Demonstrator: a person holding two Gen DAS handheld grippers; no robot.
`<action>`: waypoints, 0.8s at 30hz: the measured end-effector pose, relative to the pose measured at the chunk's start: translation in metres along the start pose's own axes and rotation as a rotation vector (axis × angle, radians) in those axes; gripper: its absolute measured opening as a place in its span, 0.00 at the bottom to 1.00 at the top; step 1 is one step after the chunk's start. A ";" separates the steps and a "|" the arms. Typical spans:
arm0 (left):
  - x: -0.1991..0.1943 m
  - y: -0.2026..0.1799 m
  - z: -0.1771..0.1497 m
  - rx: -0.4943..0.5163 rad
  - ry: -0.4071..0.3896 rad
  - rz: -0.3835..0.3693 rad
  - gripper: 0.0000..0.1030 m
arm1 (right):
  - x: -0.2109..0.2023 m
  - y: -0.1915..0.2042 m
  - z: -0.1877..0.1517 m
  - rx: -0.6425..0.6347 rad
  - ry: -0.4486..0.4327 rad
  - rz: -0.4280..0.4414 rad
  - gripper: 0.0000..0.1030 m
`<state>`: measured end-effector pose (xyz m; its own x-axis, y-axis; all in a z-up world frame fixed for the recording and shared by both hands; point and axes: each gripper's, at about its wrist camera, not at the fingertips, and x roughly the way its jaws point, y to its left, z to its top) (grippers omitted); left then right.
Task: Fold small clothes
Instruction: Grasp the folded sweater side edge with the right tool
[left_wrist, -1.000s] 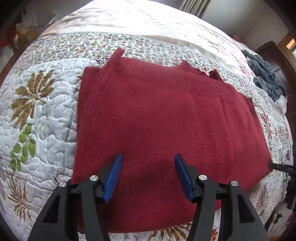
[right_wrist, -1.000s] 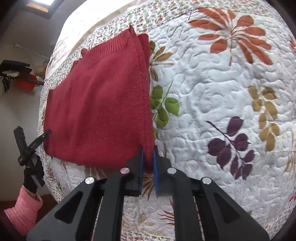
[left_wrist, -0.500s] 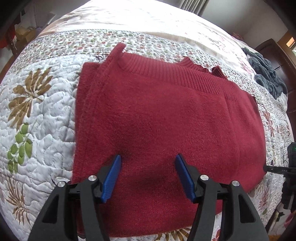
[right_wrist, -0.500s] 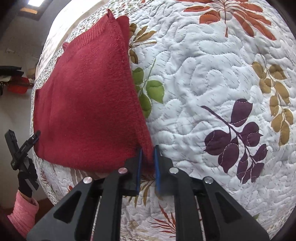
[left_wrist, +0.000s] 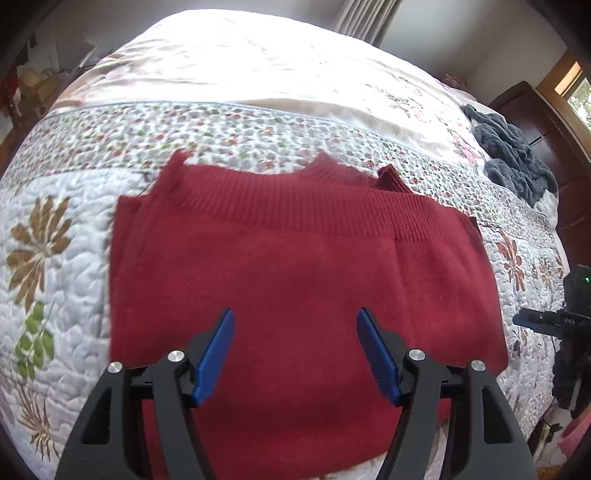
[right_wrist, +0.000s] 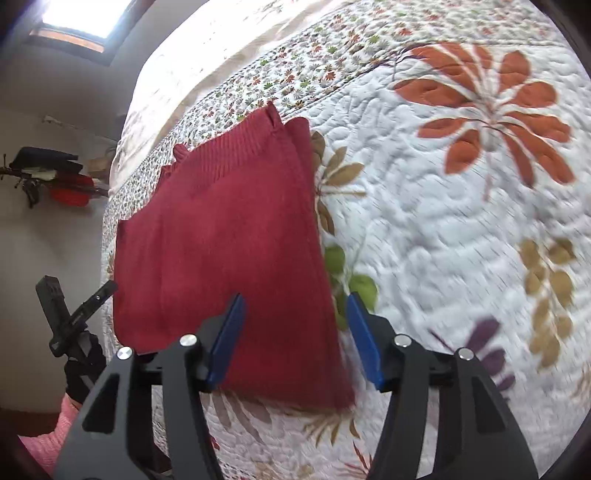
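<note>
A red knit sweater (left_wrist: 295, 280) lies folded flat on the quilted bedspread (left_wrist: 55, 229), ribbed hem toward the far side. My left gripper (left_wrist: 295, 325) hovers open over its near middle, blue pads wide apart, nothing between them. In the right wrist view the same red sweater (right_wrist: 229, 251) fills the left half. My right gripper (right_wrist: 295, 310) stands open above the sweater's near right corner, its fingers astride the right edge. The other gripper (right_wrist: 70, 310) shows at the far left, held by a gloved hand with a pink sleeve (right_wrist: 48, 432).
A dark grey-blue fleece garment (left_wrist: 513, 155) is heaped at the far right of the bed, next to dark wooden furniture (left_wrist: 546, 122). The leaf-patterned quilt (right_wrist: 461, 221) stretches bare to the right of the sweater. The bed's edge runs close below both grippers.
My right gripper was shut on the sweater's right edge, lifting it; now it is open and the edge lies flat. The left gripper stayed open and drew back slightly.
</note>
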<state>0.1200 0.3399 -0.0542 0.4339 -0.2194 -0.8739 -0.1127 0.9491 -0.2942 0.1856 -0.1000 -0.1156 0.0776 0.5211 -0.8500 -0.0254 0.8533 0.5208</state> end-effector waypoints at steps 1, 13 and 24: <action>0.003 -0.002 0.003 0.000 0.001 -0.004 0.67 | 0.006 0.000 0.004 0.005 0.009 0.009 0.57; 0.037 0.011 -0.002 -0.030 0.055 0.006 0.67 | 0.049 -0.014 0.018 0.028 0.091 0.084 0.53; 0.043 0.012 -0.003 -0.013 0.060 -0.003 0.70 | 0.068 -0.019 0.022 0.079 0.094 0.142 0.27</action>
<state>0.1350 0.3416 -0.0963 0.3801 -0.2353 -0.8945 -0.1238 0.9455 -0.3013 0.2137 -0.0811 -0.1813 -0.0143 0.6386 -0.7694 0.0489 0.7690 0.6374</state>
